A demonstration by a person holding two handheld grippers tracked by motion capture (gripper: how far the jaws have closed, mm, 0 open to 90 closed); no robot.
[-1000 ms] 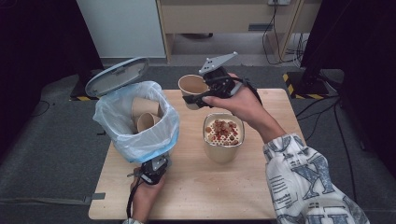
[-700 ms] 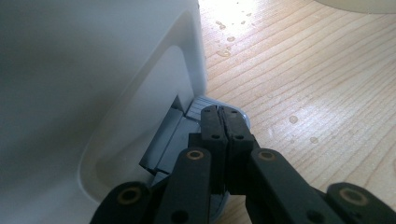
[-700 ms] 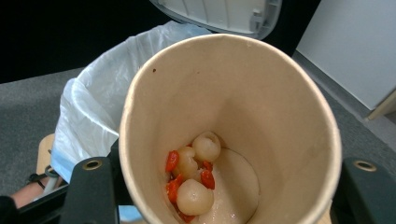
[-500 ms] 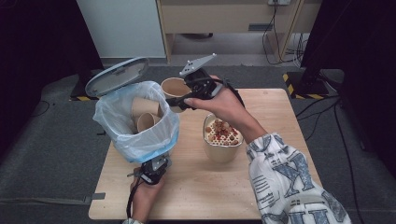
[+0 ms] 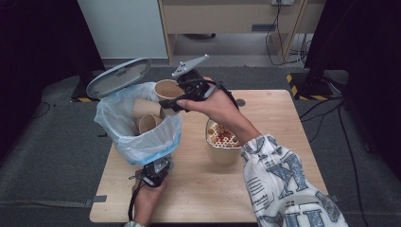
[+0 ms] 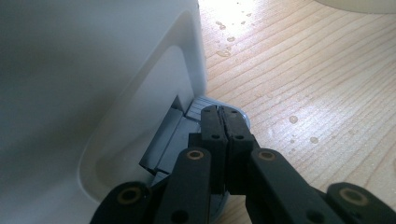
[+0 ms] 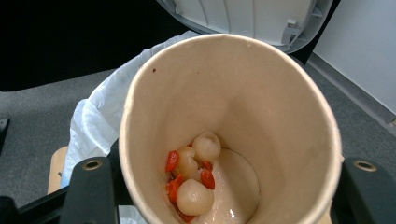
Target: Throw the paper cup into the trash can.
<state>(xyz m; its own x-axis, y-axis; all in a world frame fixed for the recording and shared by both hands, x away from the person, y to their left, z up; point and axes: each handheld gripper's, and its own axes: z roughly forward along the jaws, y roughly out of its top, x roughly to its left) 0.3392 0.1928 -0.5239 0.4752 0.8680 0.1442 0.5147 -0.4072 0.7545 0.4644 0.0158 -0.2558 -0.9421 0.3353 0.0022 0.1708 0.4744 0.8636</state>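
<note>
Paper cup (image 5: 168, 91) tipped, mouth toward us, above the bagged bin (image 5: 137, 137), our right gripper (image 5: 182, 97) clamped on its sides, our left gripper (image 6: 220, 122) closed at the bin's pedal (image 6: 198, 114).

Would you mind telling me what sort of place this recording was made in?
Probably a lab or office set up for recording, not a kitchen: a small wooden table on grey carpet, loose cables on the floor, and a plain cabinet behind.
</note>
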